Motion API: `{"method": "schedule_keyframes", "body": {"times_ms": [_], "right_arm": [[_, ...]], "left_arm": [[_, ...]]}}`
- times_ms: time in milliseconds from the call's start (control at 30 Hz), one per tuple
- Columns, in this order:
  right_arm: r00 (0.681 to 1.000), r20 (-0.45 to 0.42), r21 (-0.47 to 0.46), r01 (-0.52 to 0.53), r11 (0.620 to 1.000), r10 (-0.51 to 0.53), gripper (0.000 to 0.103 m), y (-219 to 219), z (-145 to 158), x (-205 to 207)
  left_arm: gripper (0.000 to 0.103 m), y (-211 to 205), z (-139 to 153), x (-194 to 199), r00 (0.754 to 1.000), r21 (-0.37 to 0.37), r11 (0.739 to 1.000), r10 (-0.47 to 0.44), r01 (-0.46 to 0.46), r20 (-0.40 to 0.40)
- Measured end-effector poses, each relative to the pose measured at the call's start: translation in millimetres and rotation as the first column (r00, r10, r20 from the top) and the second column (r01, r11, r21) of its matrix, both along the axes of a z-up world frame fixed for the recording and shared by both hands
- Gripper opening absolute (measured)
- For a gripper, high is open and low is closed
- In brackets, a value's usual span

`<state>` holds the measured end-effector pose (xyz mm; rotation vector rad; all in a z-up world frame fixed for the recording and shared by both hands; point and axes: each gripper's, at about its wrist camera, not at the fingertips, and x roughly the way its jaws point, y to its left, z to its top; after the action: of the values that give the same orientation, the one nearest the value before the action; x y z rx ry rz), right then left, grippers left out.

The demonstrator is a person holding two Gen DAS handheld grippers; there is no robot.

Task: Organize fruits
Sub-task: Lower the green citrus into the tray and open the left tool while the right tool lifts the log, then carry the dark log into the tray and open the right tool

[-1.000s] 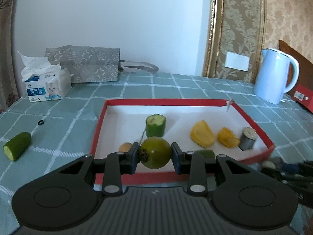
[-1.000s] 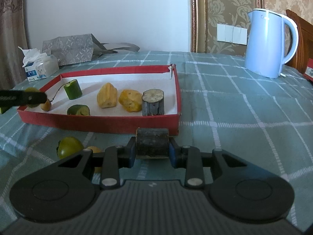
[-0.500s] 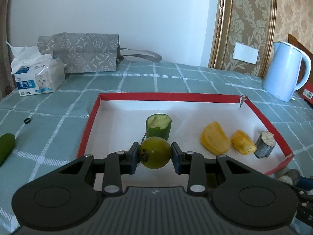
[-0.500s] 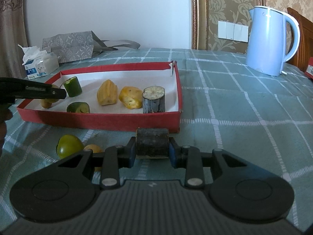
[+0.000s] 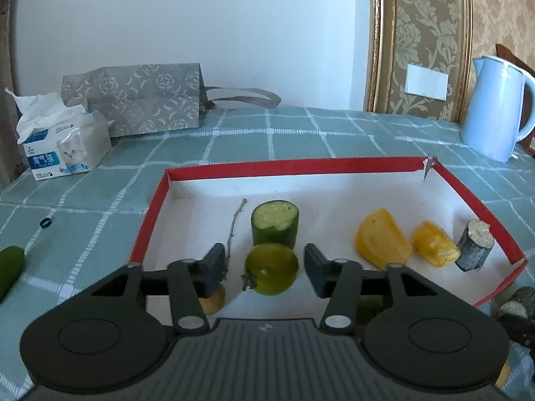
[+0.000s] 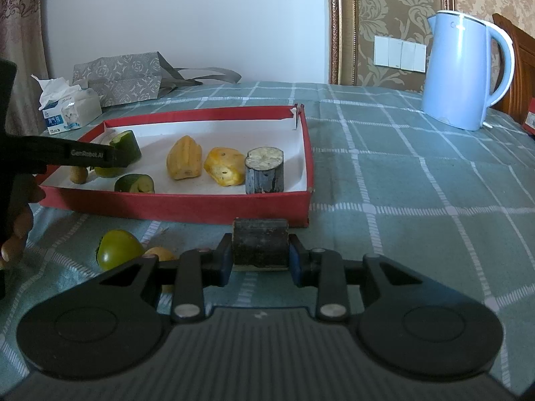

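My left gripper (image 5: 264,267) is open over the red-rimmed white tray (image 5: 277,166). A green round fruit (image 5: 271,269) lies in the tray between its fingers, free of both pads. Behind it stands a cucumber piece (image 5: 275,223). Two yellow fruit pieces (image 5: 382,244) and a dark sugarcane stub (image 5: 474,250) lie at the tray's right. My right gripper (image 6: 260,254) is shut on a dark sugarcane piece (image 6: 260,245) in front of the tray (image 6: 174,204). Another green fruit (image 6: 118,249) and a small yellow fruit (image 6: 159,254) lie on the cloth outside.
A blue kettle (image 6: 464,70) stands at the back right. A tissue pack (image 5: 63,147) and a grey paper bag (image 5: 140,97) are at the back left. A cucumber piece (image 5: 10,267) lies on the cloth at the far left.
My left gripper has moved forward over the tray and opened, letting the green fruit go onto the tray floor. My right gripper has stayed shut on the sugarcane piece.
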<state>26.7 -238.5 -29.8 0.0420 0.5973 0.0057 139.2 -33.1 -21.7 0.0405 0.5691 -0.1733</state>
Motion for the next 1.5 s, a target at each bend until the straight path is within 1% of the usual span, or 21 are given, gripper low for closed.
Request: {"method": "schedule_keyframes", "body": {"times_ms": [33, 100, 167, 333, 400, 533, 667, 800, 933, 1000, 1133, 1233, 1333, 1467, 1500], "right_arm": [[1.0, 0.0, 0.0, 0.0, 1.0, 0.0, 0.031, -0.5, 0.0, 0.0], [1.0, 0.0, 0.002, 0.0, 1.0, 0.0, 0.031, -0.6, 0.0, -0.1], [1.0, 0.0, 0.001, 0.0, 1.0, 0.0, 0.031, -0.4, -0.1, -0.1], [1.0, 0.0, -0.001, -0.002, 1.0, 0.002, 0.031, -0.5, -0.4, -0.1], [1.0, -0.001, 0.002, -0.002, 1.0, 0.002, 0.031, -1.1, -0.4, -0.4], [1.0, 0.0, 0.003, -0.001, 1.0, 0.001, 0.031, -1.4, -0.4, -1.5], [1.0, 0.006, 0.003, 0.007, 1.0, -0.007, 0.031, -2.5, 0.0, -2.3], [0.999, 0.027, 0.002, 0.025, 1.0, -0.025, 0.031, -5.2, 2.1, -5.3], [0.998, 0.055, 0.002, 0.031, 1.0, -0.031, 0.031, -6.2, 5.4, -8.6], [0.997, 0.062, 0.0, 0.034, 0.999, -0.034, 0.031, -6.0, 6.0, -9.6], [0.996, 0.082, 0.002, 0.04, 0.999, -0.04, 0.031, -6.5, 10.1, -12.8], [0.995, 0.093, -0.007, 0.02, 1.0, -0.019, 0.031, -3.9, 16.4, -12.7], [0.995, 0.098, -0.017, -0.015, 1.0, 0.017, 0.031, 3.5, 23.5, -8.1], [0.991, 0.102, -0.014, -0.087, 0.996, 0.088, 0.031, 17.9, 37.1, 5.5], [0.989, 0.102, -0.022, -0.105, 0.994, 0.107, 0.031, 22.7, 40.5, 10.0]], "left_arm": [[0.055, 2.5, 1.1, -1.6, 1.0, -0.015, 1.0, 0.003, -0.003, 0.005], [0.061, 7.4, 3.3, -5.2, 1.0, -0.035, 0.999, 0.015, -0.014, 0.016], [0.064, 13.3, 5.4, -10.6, 0.998, -0.047, 0.998, 0.043, -0.041, 0.038], [0.064, 34.0, 12.4, -25.4, 0.991, -0.118, 0.988, 0.109, -0.1, 0.073], [0.064, 42.0, 14.1, -35.3, 0.991, -0.143, 0.985, 0.108, -0.095, 0.082], [0.064, 53.0, 12.6, -60.0, 0.995, -0.163, 0.985, 0.062, -0.049, 0.077], [0.071, 52.0, 9.7, -76.0, 0.996, -0.14, 0.99, 0.014, -0.002, 0.084], [0.072, 47.7, 7.5, -82.7, 0.996, -0.11, 0.994, 0.0, 0.009, 0.084], [0.072, 51.8, 8.5, -94.0, 0.994, -0.133, 0.991, -0.019, 0.034, 0.11], [0.072, 53.3, 8.3, -97.3, 0.992, -0.144, 0.987, -0.05, 0.066, 0.112], [0.072, 50.5, 2.1, -99.2, 0.991, -0.122, 0.985, -0.114, 0.122, 0.066], [0.072, 47.1, -2.9, -100.4, 0.991, -0.097, 0.986, -0.129, 0.133, 0.045], [0.072, 45.0, -7.4, -96.1, 0.994, -0.068, 0.992, -0.108, 0.109, 0.019], [0.072, 46.8, -15.2, -86.3, 0.996, -0.059, 0.996, -0.075, 0.072, -0.051], [0.072, 46.4, -15.0, -86.7, 0.996, -0.053, 0.996, -0.075, 0.073, -0.047]]}}
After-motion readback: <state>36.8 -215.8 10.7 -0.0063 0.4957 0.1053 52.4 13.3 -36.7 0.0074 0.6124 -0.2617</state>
